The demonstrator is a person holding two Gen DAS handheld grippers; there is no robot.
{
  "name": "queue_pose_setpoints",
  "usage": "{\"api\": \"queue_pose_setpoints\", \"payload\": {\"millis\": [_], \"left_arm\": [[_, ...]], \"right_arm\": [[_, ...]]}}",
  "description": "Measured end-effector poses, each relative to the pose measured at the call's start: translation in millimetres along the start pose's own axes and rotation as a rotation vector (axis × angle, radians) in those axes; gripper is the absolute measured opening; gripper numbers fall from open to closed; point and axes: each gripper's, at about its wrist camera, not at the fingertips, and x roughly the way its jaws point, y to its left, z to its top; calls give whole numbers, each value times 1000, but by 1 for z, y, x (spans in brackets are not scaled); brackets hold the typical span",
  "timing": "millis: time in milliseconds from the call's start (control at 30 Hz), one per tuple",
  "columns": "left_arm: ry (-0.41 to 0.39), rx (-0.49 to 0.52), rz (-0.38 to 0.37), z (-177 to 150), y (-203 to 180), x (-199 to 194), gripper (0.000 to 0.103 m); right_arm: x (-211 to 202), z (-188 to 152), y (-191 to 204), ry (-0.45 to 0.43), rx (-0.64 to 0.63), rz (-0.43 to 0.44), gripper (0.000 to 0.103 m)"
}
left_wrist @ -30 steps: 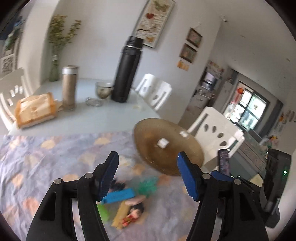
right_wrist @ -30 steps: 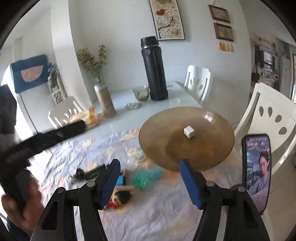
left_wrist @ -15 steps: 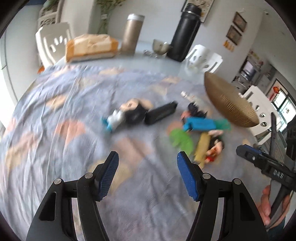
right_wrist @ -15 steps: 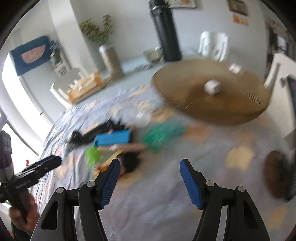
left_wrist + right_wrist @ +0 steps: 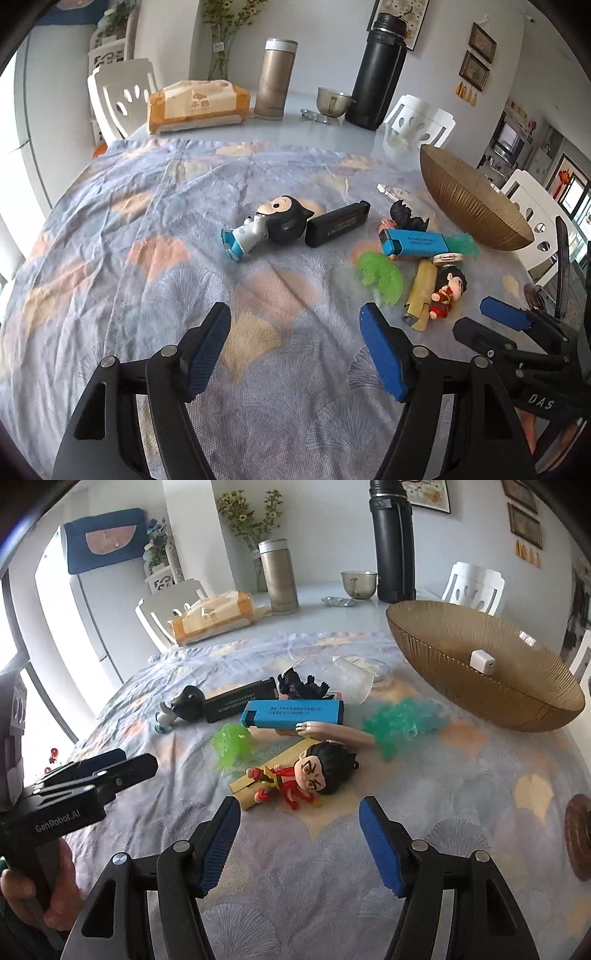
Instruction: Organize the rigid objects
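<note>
Both tongs hung empty over the desk, left tongs [image 5: 295, 354] widening, right tongs [image 5: 297, 843] apart. The red doll [image 5: 308, 773] lay mid-desk; best grip its body, then carry to the bowl [image 5: 517, 709] at the right edge.

Black flask [image 5: 380, 70], tissue pack [image 5: 197, 105]

on the flowery cloth [image 5: 110, 258] there are three little dolls: one with a big dark round head [image 5: 275, 225], one in red [image 5: 303, 775] and one spiky black one [image 5: 301, 686]. there are two green see-through bits, a bright one [image 5: 232, 746] and a bluish one [image 5: 402, 720]. one blue box [image 5: 295, 712], one black box [image 5: 240, 705] and one yellow box [image 5: 421, 291]. one brown bowl [image 5: 517, 709] with one white cube [image 5: 482, 661] in it. at the back, two tall bottles, one black [image 5: 380, 70] and one gold [image 5: 275, 79], one small cup [image 5: 332, 101] and one tissue pack [image 5: 197, 105].
</note>
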Motion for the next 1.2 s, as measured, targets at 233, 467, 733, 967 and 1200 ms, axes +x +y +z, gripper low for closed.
{"api": "queue_pose_setpoints", "payload": {"millis": [233,467,733,967,1200], "left_arm": [[3,18,15,-1,-5,2,71],[8,8,20,-1,-2,3,71],[6,-4,47,-1,-1,3,71],[18,-3,82,0,-2,7,71],[37,-3,135,2,-2,14,71]], "right_arm": [[2,-3,11,8,-61,-46,66],[3,-3,13,10,-70,-53,66],[-3,-2,5,-14,-31,-39,66],[-7,-4,7,-28,-45,-33,66],[-10,-11,30,-52,-153,-78,66]]}}
